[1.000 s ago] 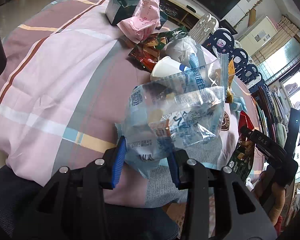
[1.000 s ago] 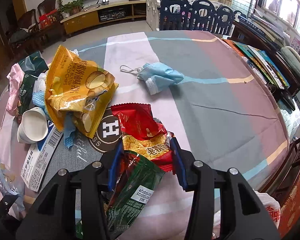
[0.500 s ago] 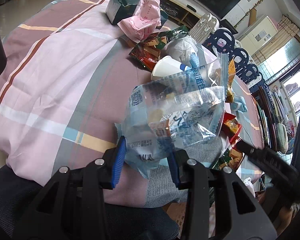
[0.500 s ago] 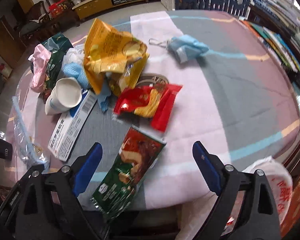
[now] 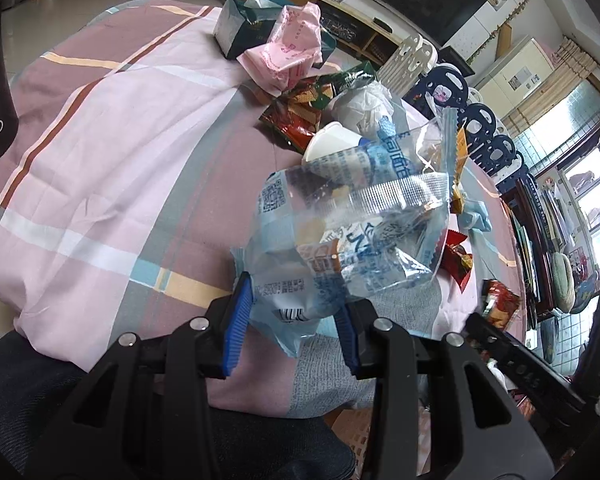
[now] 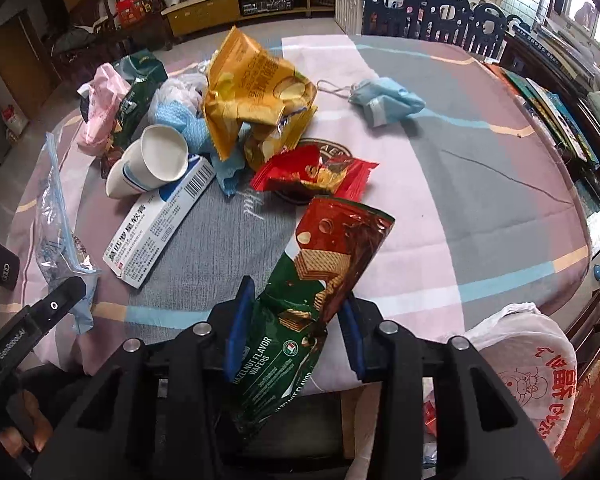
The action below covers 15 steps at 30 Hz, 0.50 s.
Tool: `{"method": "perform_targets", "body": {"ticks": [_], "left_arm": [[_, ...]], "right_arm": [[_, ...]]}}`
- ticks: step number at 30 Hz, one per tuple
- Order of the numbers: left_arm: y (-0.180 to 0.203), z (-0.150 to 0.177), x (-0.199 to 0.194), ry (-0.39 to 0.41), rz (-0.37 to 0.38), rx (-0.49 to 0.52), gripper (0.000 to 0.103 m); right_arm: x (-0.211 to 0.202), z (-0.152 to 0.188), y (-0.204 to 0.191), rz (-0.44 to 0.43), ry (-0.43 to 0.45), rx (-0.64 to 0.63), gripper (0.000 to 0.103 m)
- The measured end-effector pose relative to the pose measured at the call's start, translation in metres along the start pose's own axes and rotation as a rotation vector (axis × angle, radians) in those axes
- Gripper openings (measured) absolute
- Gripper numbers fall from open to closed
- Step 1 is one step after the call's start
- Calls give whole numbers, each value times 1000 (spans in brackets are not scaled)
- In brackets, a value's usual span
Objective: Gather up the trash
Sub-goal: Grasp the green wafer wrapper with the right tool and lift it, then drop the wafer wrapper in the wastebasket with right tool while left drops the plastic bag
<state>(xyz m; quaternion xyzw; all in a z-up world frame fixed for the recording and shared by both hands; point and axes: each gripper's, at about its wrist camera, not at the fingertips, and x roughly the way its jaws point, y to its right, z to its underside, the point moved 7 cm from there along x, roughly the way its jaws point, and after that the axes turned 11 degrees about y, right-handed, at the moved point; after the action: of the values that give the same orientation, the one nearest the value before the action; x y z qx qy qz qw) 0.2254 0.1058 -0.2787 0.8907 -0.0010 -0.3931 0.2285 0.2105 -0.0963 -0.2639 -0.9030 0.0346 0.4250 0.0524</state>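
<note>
two tools grip trash above the tabletop point(image 6: 480, 168): left tool point(image 5: 294, 318) pinches a clear bag point(image 5: 352, 236); right tool point(image 6: 294, 326), jaws just closing, clamps a wafer wrapper point(image 6: 324, 280). its slick foil could slip free.

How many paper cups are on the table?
1. A white paper cup lies on its side beside the white box, left of the yellow chip bag. Others may be hidden under the wrappers.

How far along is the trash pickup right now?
Early. Nothing clearly binned, though a white bag sits beside the table. In hand: the left hand-held gripper clamps a clear wrapper; the right hand-held gripper, jaws just closed, grips the wafer packet. Left: yellow chip bag, paper cup, face mask.
</note>
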Motion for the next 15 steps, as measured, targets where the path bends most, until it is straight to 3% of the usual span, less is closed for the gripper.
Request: {"method": "perform_targets", "body": {"ticks": [4,7,10,15], "left_arm": [[6,-5,-15,61,-97,51,40],[26,-5,-34,101,-108,93,40],[56,0,-58,138,-84,152,40],[112,26,-92,144,22,250,40]], "right_arm": [[-32,-16,15,-2,79,1,41],[-57,-20,29,-8,127,10,41],[-80,-25,47,-16,167,31,41],[-125,-28,87,17,257,42,41]]}}
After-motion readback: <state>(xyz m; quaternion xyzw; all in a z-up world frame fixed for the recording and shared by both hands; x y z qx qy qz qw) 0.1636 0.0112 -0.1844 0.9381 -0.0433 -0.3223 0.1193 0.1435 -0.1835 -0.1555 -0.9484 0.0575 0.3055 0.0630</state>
